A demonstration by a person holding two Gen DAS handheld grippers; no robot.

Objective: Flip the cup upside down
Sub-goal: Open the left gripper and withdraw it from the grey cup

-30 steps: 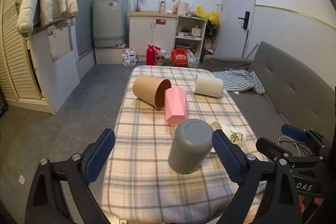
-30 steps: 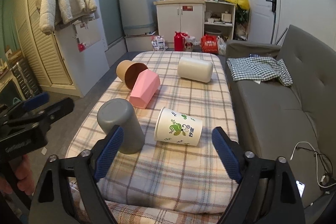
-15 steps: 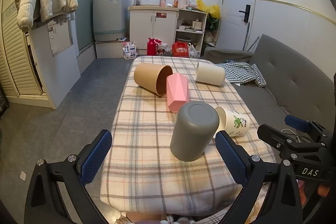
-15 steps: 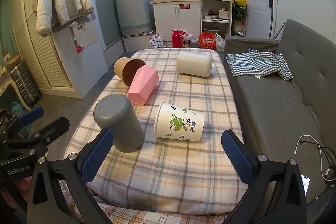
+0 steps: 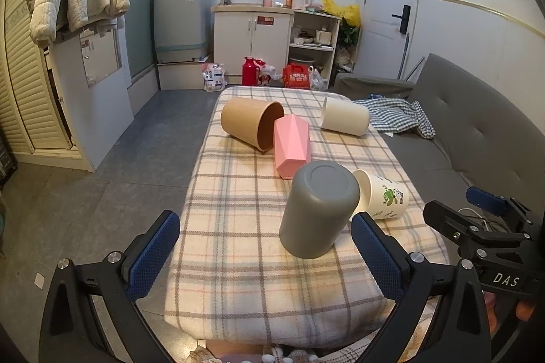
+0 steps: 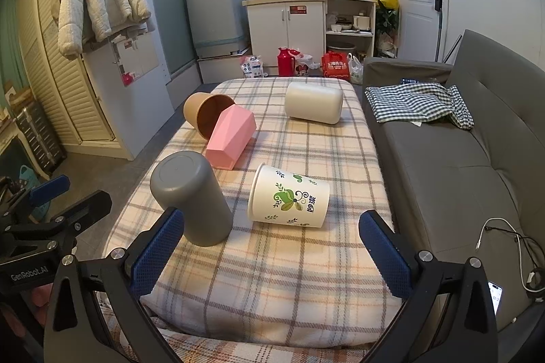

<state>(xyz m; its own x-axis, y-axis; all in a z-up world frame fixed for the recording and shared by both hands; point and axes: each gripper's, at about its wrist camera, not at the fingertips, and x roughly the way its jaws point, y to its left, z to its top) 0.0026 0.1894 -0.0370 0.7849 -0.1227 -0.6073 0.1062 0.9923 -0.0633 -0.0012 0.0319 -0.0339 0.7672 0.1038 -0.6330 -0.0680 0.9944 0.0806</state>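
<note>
Five cups on the checked table cloth (image 6: 272, 264). Grey cup (image 5: 318, 208) already standing bottom-up near the front edge, flat bottom on top, mouth down on the cloth. Paper cup (image 6: 289, 196) with green leaves lying on its side just beside the grey one, open mouth turned toward it, nothing to see inside. Looks light and thin, so probably easy to squash; best held softly across the middle of its side, not by the rim, then tipped mouth-down. May roll away if bumped. Farther back, brown cup (image 5: 251, 123) on its side with an empty dark inside, touching the pink cup (image 5: 292, 145), which lies with its closed end this way. Cream cup (image 6: 314, 107) lying well apart near the far edge; inside hidden. Left gripper (image 5: 265, 257) spread wide and holding nothing, grey cup between and past its blue pads. Right gripper (image 6: 270, 257) also spread wide and empty, paper cup just ahead of it, not touched. Likely next: reach in and close gently on the paper cup.
</note>
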